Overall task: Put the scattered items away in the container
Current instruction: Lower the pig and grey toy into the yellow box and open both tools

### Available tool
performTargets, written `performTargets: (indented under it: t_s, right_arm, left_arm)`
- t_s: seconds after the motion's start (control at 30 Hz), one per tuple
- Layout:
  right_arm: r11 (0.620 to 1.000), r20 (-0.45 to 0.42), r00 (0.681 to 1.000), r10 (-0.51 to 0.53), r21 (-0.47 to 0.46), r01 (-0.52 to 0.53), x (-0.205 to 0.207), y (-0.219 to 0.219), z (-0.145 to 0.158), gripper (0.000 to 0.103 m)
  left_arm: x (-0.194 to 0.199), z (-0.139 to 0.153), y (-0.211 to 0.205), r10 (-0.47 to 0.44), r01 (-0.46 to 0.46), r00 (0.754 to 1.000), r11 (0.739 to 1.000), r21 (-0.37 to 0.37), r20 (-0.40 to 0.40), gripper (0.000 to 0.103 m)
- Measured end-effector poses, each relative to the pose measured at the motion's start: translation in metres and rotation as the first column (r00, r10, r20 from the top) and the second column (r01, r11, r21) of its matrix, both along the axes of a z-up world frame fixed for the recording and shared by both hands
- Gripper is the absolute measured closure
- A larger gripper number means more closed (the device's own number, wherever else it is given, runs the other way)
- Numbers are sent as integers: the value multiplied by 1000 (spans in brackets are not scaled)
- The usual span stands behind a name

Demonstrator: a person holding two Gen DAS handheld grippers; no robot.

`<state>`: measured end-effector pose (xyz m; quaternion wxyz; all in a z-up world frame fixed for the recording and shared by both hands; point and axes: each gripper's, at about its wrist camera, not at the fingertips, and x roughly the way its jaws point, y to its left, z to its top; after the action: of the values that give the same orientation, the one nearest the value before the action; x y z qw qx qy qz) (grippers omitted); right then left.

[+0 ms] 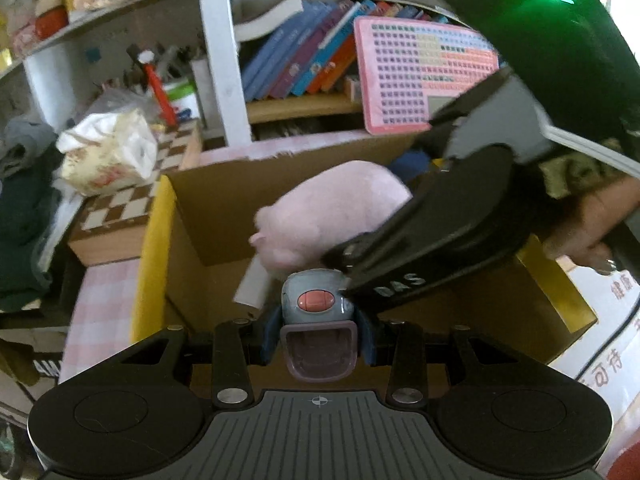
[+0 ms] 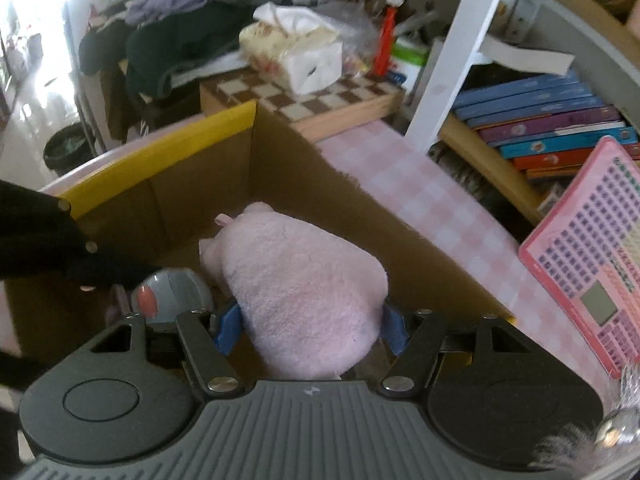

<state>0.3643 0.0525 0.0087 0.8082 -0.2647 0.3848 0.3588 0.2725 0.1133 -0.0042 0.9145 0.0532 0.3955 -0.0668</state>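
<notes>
Left gripper point(image 1: 318, 330) clenched on a small grey plastic toy with a coral oval button and a mauve scoop-shaped mouth point(image 1: 318, 312); blue pads point(image 1: 269, 336) press its two sides. The toy hangs over the open brown cardboard box with yellow-faced flaps point(image 1: 154, 256), near its front.

Right gripper point(image 2: 310, 328) grasps a pale pink plush pig point(image 2: 300, 280) by the rear of its body, blue pads point(image 2: 227, 328) dented into the fur on both sides. The pig's snout points into the box, body over the box interior; whether it touches the floor of the box cannot be told.

Hidden or unclear: in the left wrist view the right gripper's black body crosses the frame and covers the pig's rear half and the box's right wall. A white flat piece point(image 1: 252, 284) beneath the pig is half hidden. In the right wrist view the left gripper is a dark blur at the left edge. Motion blur softens both views.

Edges: the box stands on a pink-and-white checked surface point(image 2: 420, 196), far wall just beside a brown-and-cream chessboard box point(image 2: 320, 104) that carries a tissue pack point(image 2: 296, 52). A pink learning tablet with rows of buttons point(image 2: 592, 264) leans to the right, well clear. Box floor mostly bare at left.
</notes>
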Motion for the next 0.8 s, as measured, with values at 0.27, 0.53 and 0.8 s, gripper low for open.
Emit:
performTargets:
  t_s: [0.27, 0.53, 0.8]
  right_arm:
    - [999, -92, 995, -32, 9, 33, 23, 3, -10, 36]
    - [997, -136, 988, -71, 21, 75, 34, 6, -16, 35]
    - [985, -186, 971, -148, 64, 162, 40, -4, -18, 24]
  left_arm:
    - [8, -9, -2, -5, 6, 999, 1000, 16, -36, 65]
    - [12, -15, -3, 9, -8, 998, 1000, 21, -56, 65]
    - [14, -14, -4, 15, -14, 999, 1000, 17, -44, 59]
